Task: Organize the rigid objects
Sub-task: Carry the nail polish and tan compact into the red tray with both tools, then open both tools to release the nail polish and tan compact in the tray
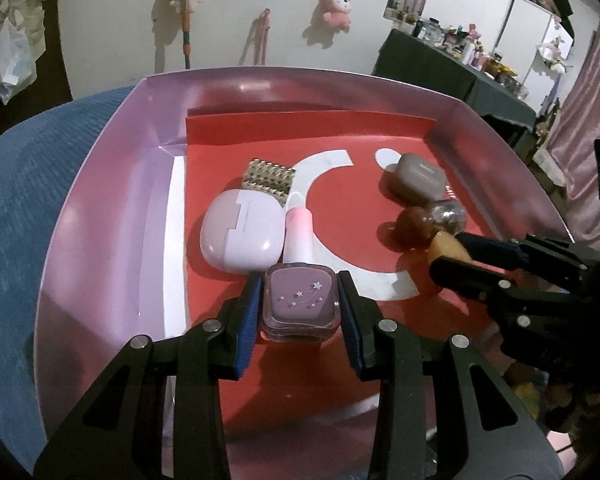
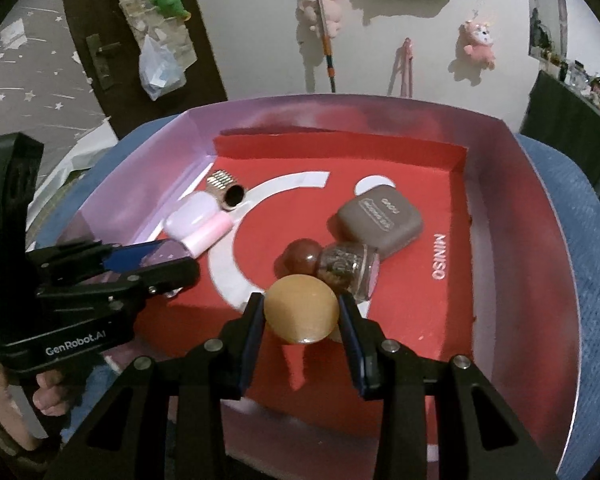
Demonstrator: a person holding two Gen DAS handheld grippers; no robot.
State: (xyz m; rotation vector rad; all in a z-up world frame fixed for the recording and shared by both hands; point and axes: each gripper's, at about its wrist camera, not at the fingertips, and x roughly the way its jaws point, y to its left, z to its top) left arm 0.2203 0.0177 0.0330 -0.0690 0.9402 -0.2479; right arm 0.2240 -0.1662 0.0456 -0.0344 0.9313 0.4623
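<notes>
At lower centre of the left view, a mauve polish bottle [image 1: 299, 303] is clamped by the left gripper [image 1: 299, 308] over the red-lined box [image 1: 100, 208]; an amber ball [image 2: 301, 309] is pinched by the right gripper [image 2: 301, 312] likewise, for grouped placement.

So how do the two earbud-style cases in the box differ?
The lilac case is glossy, pale and two-toned; the taupe case is dull brownish grey with printed lettering. The lilac one lies left beside the pink tube, the taupe one right, by the bottles. Both are rounded and closed.
</notes>
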